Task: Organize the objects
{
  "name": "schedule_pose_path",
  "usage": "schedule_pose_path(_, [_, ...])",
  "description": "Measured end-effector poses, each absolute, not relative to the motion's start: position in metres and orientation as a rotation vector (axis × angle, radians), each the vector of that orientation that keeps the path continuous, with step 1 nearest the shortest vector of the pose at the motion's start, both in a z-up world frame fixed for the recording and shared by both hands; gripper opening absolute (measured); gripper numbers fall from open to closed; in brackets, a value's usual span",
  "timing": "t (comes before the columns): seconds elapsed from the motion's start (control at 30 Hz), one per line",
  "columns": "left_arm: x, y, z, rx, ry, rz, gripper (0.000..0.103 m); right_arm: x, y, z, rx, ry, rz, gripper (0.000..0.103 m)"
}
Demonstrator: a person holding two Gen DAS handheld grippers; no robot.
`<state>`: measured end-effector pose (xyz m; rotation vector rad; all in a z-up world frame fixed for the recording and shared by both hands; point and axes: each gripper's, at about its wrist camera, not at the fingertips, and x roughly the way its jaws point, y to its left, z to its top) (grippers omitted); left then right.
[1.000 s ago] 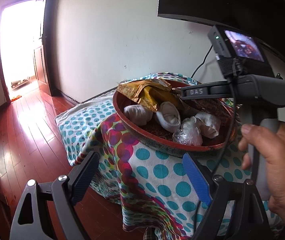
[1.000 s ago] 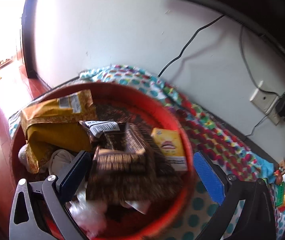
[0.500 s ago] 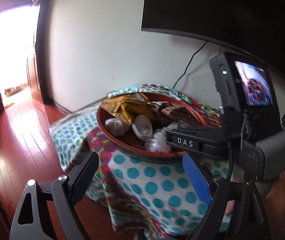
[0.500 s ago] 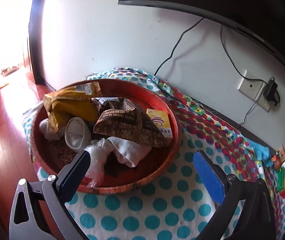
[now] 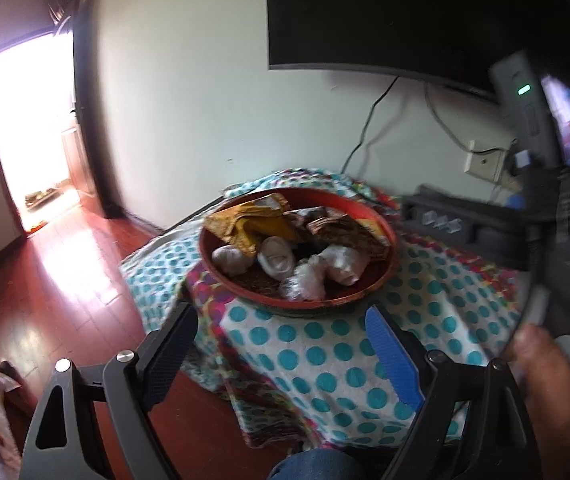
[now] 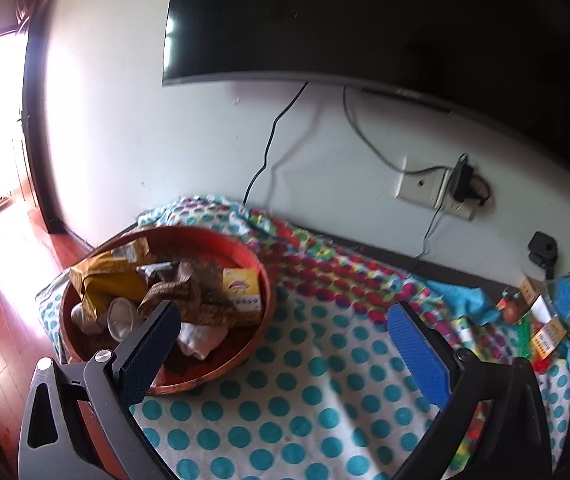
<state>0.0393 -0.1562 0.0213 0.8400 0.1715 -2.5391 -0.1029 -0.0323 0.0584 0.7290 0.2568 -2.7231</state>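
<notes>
1. Left gripper [image 5: 281, 354] hangs with jaws wide apart and nothing between them, above the dotted cloth [image 5: 325, 360]. Just beyond sits the red tray [image 5: 381, 276], filled with a yellow packet [image 5: 253, 224], rolled socks [image 5: 277, 258] and a brown packet [image 5: 349, 232]. A hand [image 5: 557, 384] at right holds the other tool.
2. Right gripper [image 6: 285, 350] is likewise spread and empty over the cloth [image 6: 305, 400]; the tray [image 6: 245, 356] lies to its left, small clutter [image 6: 541, 320] far right.

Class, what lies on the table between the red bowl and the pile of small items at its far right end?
Only bare polka-dot tablecloth, per the right wrist view.
</notes>
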Motion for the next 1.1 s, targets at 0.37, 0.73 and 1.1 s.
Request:
schedule_pose_path(0.37, [0.042, -0.165, 0.027, 0.837, 0.195, -2.478, 0.088, -0.088, -0.023, 0.07, 0.687, 0.273, -2.709, 0.103])
schedule_pose_path(0.73, [0.041, -0.165, 0.03, 0.836, 0.187, -2.489, 0.088, -0.084, -0.028, 0.067, 0.676, 0.291, -2.692, 0.103])
schedule_pose_path(1.1, [0.044, -0.162, 0.031, 0.777, 0.16, -2.509, 0.088, -0.081, -0.031, 0.064, 0.665, 0.301, -2.684, 0.103])
